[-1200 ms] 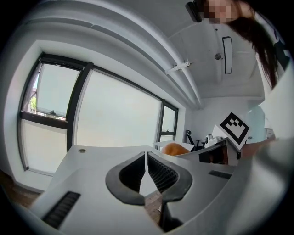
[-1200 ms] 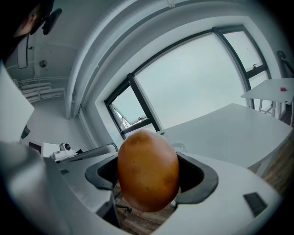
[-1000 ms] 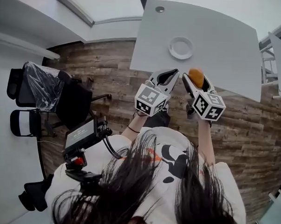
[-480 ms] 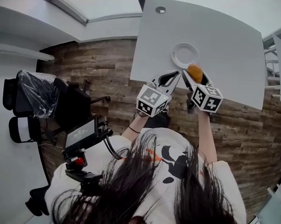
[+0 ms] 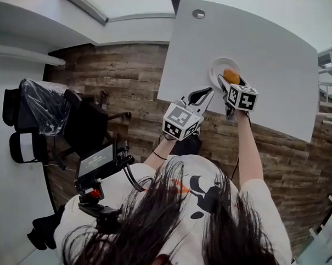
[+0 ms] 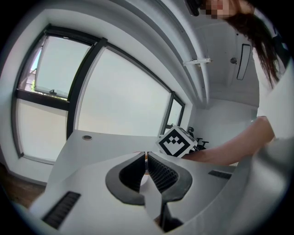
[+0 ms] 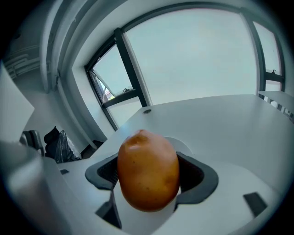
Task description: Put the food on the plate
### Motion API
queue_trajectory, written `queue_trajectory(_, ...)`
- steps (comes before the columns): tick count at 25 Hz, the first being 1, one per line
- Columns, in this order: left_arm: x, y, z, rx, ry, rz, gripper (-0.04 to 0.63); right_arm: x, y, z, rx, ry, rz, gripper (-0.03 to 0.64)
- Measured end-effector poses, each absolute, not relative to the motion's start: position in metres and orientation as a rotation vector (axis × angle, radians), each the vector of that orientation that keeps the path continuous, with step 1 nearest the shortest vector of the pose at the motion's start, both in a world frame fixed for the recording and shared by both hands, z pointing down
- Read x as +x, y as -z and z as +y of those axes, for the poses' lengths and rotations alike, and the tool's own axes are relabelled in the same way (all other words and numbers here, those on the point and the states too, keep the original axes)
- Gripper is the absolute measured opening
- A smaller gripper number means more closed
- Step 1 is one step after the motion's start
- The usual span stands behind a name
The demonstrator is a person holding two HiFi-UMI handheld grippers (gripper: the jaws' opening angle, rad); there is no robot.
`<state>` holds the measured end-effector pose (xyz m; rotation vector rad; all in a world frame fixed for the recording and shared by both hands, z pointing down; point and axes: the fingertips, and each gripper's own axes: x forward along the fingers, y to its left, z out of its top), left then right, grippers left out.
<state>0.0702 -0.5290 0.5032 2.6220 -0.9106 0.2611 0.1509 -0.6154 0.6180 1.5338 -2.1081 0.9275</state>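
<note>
Right gripper [image 5: 232, 78]: fingers pinching orange food [image 7: 148, 170], over plate [image 5: 213, 71] on worktop [image 5: 268, 57]. Left gripper [image 6: 146, 161]: fingers almost pressed together, holding nothing.

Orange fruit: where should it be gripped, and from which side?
Grip the fruit across its broad middle, one jaw on each rounded flank, coming from its blunt end with the tapered tip pointing away. That is how the right hand-held gripper holds it at the plate. It is egg-shaped, so a grip on the narrow tip would likely slip off.
</note>
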Motion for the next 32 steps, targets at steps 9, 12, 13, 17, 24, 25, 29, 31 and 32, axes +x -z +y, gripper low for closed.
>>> queue_trajectory(9, 0.067, -0.513, -0.529, 2.596, -0.268, -0.905, 0.006, 0.149, -0.646, -0.632, 1.454, -0.84, -2.029, 0.368)
queue_trajectory(12, 0.066, -0.514, -0.528, 2.592, -0.269, -0.905, 0.006, 0.147, -0.651, -0.632, 1.416, -0.8, -2.01, 0.368)
queue_trajectory(13, 0.066, -0.515, -0.528, 2.592, -0.269, -0.904, 0.006, 0.147, -0.653, -0.632, 1.404, -0.789, -2.005, 0.368)
queue_trajectory(17, 0.065, -0.517, -0.528, 2.591, -0.267, -0.906, 0.006, 0.149, -0.658, -0.63, 1.379, -0.748, -1.994, 0.368)
queue_trajectory(24, 0.062, -0.516, -0.533, 2.587, -0.26, -0.921, 0.006, 0.153, -0.662, -0.63, 1.4, -0.8, -1.982, 0.368)
queue_trajectory(25, 0.062, -0.517, -0.533, 2.586, -0.259, -0.921, 0.006, 0.153, -0.662, -0.628, 1.401, -0.803, -1.978, 0.368)
queue_trajectory(29, 0.059, -0.519, -0.533, 2.58, -0.259, -0.92, 0.006, 0.153, -0.656, -0.624, 1.406, -0.817, -1.974, 0.37)
queue_trajectory(31, 0.059, -0.52, -0.534, 2.579, -0.261, -0.916, 0.006, 0.156, -0.655, -0.623, 1.431, -0.829, -1.968, 0.37)
queue_trajectory(32, 0.06, -0.52, -0.534, 2.581, -0.264, -0.914, 0.006, 0.158, -0.656, -0.622, 1.441, -0.838, -1.966, 0.37)
